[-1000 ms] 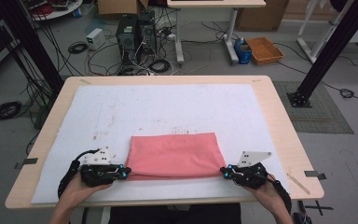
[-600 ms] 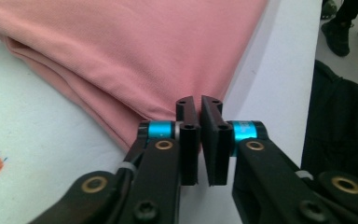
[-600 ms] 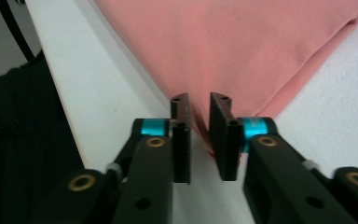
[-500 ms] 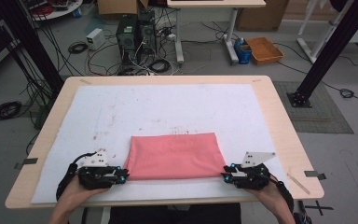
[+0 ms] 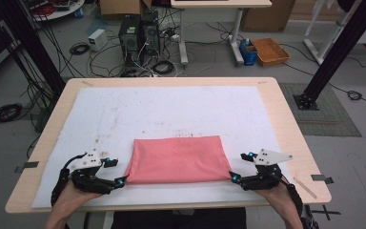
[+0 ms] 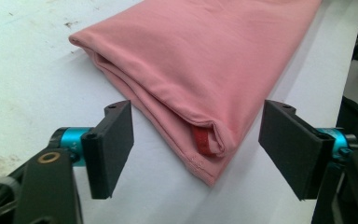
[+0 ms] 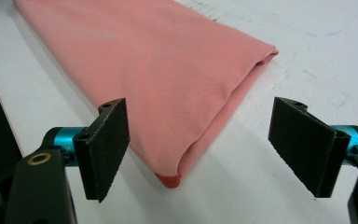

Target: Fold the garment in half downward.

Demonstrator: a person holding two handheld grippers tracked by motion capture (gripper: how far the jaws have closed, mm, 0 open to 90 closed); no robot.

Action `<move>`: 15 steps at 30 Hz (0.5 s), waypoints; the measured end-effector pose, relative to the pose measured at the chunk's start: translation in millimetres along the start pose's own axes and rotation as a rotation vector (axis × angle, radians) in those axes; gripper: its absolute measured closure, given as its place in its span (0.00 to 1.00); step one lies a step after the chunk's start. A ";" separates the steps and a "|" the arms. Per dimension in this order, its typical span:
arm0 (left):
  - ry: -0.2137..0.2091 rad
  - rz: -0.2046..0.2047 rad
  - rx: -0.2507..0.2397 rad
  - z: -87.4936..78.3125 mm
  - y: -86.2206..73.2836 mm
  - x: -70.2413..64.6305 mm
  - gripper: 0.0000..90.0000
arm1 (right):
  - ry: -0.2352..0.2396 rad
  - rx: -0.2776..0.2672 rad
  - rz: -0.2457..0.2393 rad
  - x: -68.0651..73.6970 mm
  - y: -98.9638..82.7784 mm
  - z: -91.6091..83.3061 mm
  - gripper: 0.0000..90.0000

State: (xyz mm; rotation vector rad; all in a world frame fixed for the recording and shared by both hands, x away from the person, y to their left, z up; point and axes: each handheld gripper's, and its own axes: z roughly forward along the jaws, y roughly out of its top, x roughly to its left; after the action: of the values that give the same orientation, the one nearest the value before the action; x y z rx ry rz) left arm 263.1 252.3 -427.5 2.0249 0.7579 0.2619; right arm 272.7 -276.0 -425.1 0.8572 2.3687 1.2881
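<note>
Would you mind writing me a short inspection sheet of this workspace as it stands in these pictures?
Surface: wooden table under a white mat with dark smudges.
Job's things: folded pink cloth lying flat near the person's edge; a red trim shows at its near corners.
Clutter: a thin light stick on the table's right edge.
Grippers: left gripper open at the cloth's near left corner; right gripper open at the near right corner. Neither grips the cloth.
Cables: black cable loops by the left hand.
Surroundings: computer towers, tangled floor cables, an orange tray, a second table.
</note>
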 end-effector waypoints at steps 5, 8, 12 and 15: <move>0.016 -0.005 -0.005 -3.1 3.7 -0.8 0.27 | -0.017 -0.028 0.010 -4.1 -0.4 -4.5 0.23; 0.024 0.005 -0.008 -5.5 6.6 -1.3 0.27 | -0.028 -0.027 0.013 -5.1 -0.5 -5.2 0.23; 0.038 0.008 -0.009 -7.1 7.3 -2.2 0.27 | -0.034 -0.036 0.011 -6.7 1.7 -4.2 0.23; 0.048 0.005 -0.014 -7.4 6.6 -4.5 0.27 | -0.030 -0.030 0.007 -6.4 3.5 -1.1 0.23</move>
State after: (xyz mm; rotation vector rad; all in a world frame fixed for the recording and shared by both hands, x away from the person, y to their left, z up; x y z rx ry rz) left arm 258.8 252.2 -417.5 2.0136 0.7791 0.3188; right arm 278.3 -279.3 -421.7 0.8708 2.3190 1.3015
